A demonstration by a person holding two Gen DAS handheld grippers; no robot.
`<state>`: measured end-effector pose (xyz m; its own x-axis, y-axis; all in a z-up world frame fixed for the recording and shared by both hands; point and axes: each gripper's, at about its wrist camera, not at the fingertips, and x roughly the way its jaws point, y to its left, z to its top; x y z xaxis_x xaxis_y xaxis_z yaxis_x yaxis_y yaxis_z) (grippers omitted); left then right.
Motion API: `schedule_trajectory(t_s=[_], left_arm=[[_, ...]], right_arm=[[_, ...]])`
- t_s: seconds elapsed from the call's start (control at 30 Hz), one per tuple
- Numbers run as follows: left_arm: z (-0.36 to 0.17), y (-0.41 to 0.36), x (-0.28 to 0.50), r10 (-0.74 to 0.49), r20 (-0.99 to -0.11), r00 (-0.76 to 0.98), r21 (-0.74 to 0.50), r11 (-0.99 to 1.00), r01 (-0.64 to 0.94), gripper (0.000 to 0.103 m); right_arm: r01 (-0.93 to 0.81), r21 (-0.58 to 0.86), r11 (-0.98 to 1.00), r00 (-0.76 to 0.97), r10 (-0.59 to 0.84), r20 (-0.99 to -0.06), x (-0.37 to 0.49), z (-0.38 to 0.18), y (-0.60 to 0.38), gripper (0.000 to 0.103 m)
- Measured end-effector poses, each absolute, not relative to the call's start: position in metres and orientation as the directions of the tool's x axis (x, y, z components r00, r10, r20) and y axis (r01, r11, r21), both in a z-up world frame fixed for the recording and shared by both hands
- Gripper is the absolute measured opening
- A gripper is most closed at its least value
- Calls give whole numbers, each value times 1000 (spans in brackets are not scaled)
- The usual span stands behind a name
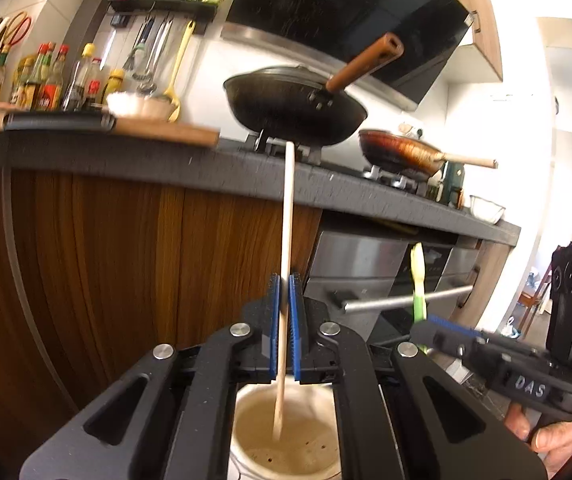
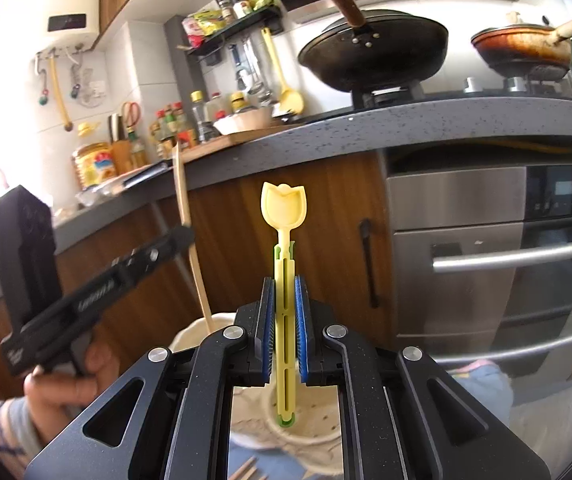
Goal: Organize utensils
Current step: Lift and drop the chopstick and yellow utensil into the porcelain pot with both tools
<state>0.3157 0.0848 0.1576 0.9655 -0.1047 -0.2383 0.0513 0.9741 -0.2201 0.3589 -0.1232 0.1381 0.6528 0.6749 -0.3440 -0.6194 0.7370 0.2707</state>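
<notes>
Left wrist view: my left gripper [image 1: 284, 312] is clamped tight on a wooden chopstick [image 1: 287, 240], long axis near vertical, upper end up against the stove line, lower end hanging inside the mouth of the cream utensil holder [image 1: 286, 440] right under the jaws. The right gripper [image 1: 445, 328] sits off to the right with a green-yellow utensil sticking up from it; only part of the person's hand [image 1: 553, 440] shows at the edge. Right wrist view: my right gripper [image 2: 284, 320] is pinched on a yellow tulip-shaped spoon [image 2: 284, 240], bowl up, handle end pointing down over the holder [image 2: 305, 432]. Both sticks are roughly upright and above the pot, so I judge the next move is a straight drop for either; left looks further in. Holder rim is mostly cut off by the gripper frames in both views, so I can't confirm the spoon tip is inside the rim. Some sticks at the bottom edge, unclear.
</notes>
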Motion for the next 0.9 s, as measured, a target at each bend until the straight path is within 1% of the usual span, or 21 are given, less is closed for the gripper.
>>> schedule_trajectory(t_s=[0.2,0.43,0.57,0.63,0.8,0.9], left_arm=[[141,81,313,-116,-291,950,-193,979,61,4],[142,81,318,-127,-327,936,-163,984,76,4],[145,81,323,-140,-353,925,-164,983,87,4],[145,82,329,-140,-380,914,-166,983,81,4],[147,80,343,-142,-440,887,-144,986,86,4],[150,76,347,-140,-460,877,-126,988,91,4]], right_arm=[[-603,222,766,666,636,-389,362,110,-112,11],[-598,171,783,652,599,-465,354,87,-108,11],[-595,151,789,636,578,-511,354,81,-103,11],[-595,139,792,628,565,-535,355,80,-100,11],[-589,112,801,610,531,-589,358,78,-94,11],[-585,95,805,602,510,-615,358,76,-91,11]])
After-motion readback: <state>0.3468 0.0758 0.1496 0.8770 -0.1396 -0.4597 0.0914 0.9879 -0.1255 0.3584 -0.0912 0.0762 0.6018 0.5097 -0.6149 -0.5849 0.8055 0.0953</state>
